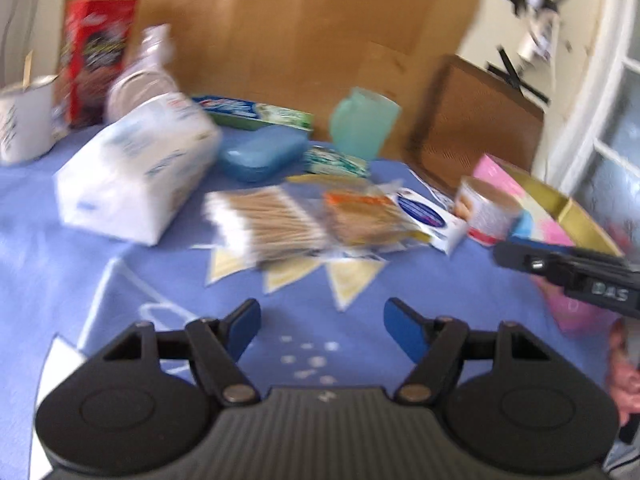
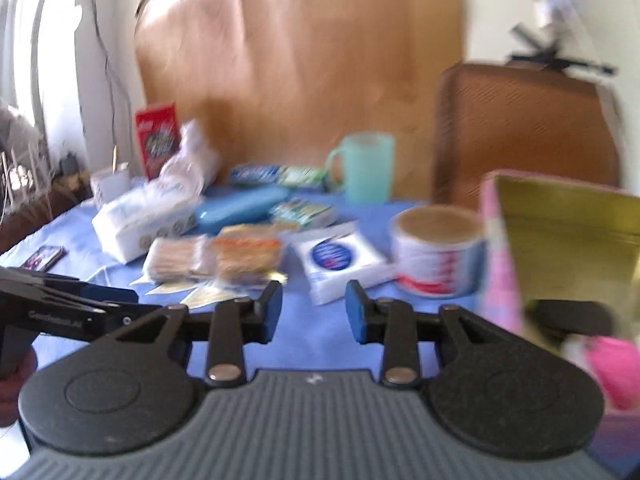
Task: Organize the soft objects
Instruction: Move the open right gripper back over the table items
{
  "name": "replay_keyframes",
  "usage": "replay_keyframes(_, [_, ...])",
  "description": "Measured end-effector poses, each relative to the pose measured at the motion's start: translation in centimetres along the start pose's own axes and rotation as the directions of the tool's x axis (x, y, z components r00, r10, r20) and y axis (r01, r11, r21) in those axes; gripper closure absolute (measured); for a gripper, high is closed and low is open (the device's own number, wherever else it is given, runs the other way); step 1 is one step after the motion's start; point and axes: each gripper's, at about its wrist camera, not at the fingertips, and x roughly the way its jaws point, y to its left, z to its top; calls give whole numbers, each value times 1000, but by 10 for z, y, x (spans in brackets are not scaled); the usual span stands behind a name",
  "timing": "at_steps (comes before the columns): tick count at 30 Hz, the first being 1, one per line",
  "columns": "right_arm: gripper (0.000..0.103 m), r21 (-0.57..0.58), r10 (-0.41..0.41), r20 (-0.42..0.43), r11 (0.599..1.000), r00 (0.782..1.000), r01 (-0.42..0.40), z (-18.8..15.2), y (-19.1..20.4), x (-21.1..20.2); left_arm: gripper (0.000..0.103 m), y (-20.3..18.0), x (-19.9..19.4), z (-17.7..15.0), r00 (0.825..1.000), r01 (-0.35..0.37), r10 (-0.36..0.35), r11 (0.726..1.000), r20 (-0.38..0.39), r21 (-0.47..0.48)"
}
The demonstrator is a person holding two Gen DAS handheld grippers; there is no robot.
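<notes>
Soft stuff sits mid-tabletop [image 1: 48, 216] on the blue cloth: one white tissue pack [image 1: 136, 184], one bag of cotton swabs [image 1: 264, 220], one clear packet with an orange label [image 1: 360, 216] touching it, one white sachet with a blue oval [image 1: 428, 216]. Behind them: one blue case [image 1: 260, 156], one mint cup [image 1: 362, 122], two green-blue boxes, blurry. One round tin [image 1: 486, 212] just beside the open pink box [image 1: 532, 204]. One red carton [image 1: 96, 56] and one white mug [image 1: 24, 120] far left. My left claw [image 1: 320, 330] hangs over bare cloth, tilted down, fairly wide, nothing in it. My right claw [image 2: 314, 310] points near level toward the sachet, narrow gap, empty.
</notes>
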Motion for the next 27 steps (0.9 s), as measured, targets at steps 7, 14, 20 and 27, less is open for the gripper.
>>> replay_keyframes(7, [61,48,110,-100,993,989,-106,20,22,67,33,32,-12,-6,999,25,-23,997,29,-74])
replay_keyframes(14, [98,170,191,-172,972,967,-162,13,0,87,33,31,-10,-2,998,69,-68,992,17,-107])
replay_keyframes(20, [101,169,192,-139,971,972,-168,3,5,58,33,16,-9,3,994,105,-104,989,16,-102])
replay_keyframes(27, [100,85,205,-131,977,970,-195,-22,9,1,23,-8,-4,8,994,108,-109,993,-5,-38])
